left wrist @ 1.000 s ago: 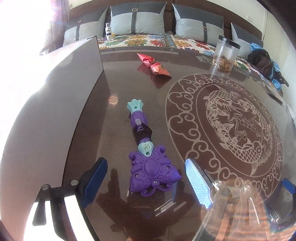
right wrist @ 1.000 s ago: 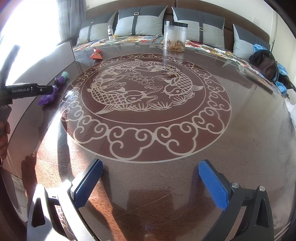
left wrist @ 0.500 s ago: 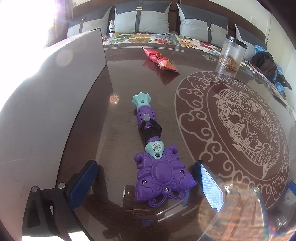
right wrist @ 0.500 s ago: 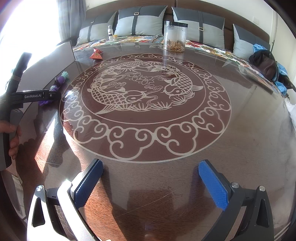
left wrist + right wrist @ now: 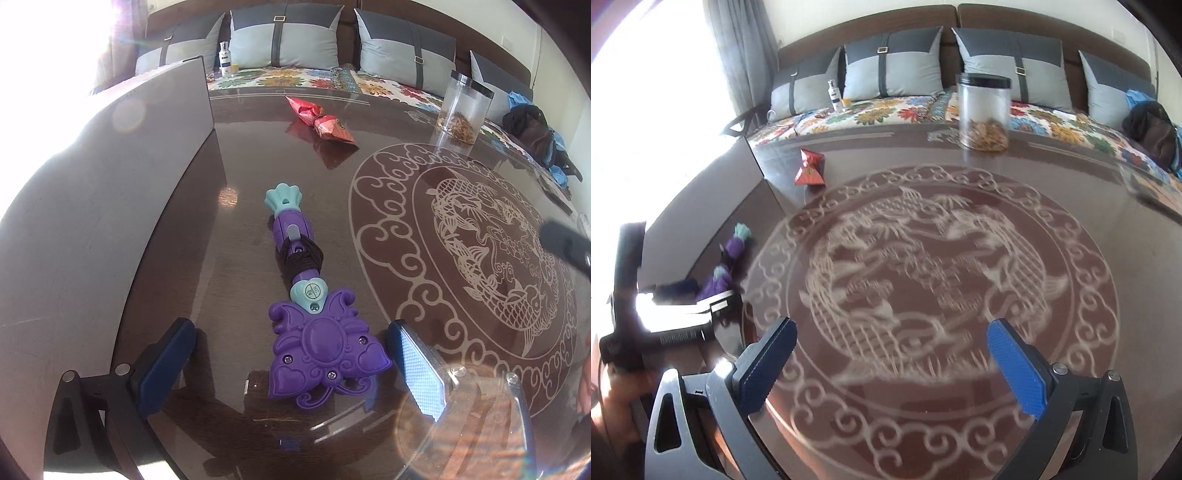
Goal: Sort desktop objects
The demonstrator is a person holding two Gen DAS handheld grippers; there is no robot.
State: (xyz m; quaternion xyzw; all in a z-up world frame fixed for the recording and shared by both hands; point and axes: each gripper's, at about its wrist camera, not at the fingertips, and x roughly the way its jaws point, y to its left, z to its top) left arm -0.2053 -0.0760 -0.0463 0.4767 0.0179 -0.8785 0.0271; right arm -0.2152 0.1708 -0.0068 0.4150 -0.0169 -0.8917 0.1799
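Note:
A purple toy wand with a teal tip lies on the dark glass table, its butterfly head toward me. My left gripper is open, its blue pads either side of the wand's head, not touching it. A red snack packet lies beyond the wand. A clear jar with brown contents stands at the far right. In the right wrist view my right gripper is open and empty above the table's fish pattern; the wand, the packet and the jar show there too.
A tall grey panel stands along the table's left side. A sofa with grey cushions and a floral cover runs behind the table. A small white bottle stands on the sofa. A dark bag lies at the far right.
My left gripper has moved forward, so the wand's head now lies between its pads. My right gripper has moved forward and left over the fish pattern; its view is blurred.

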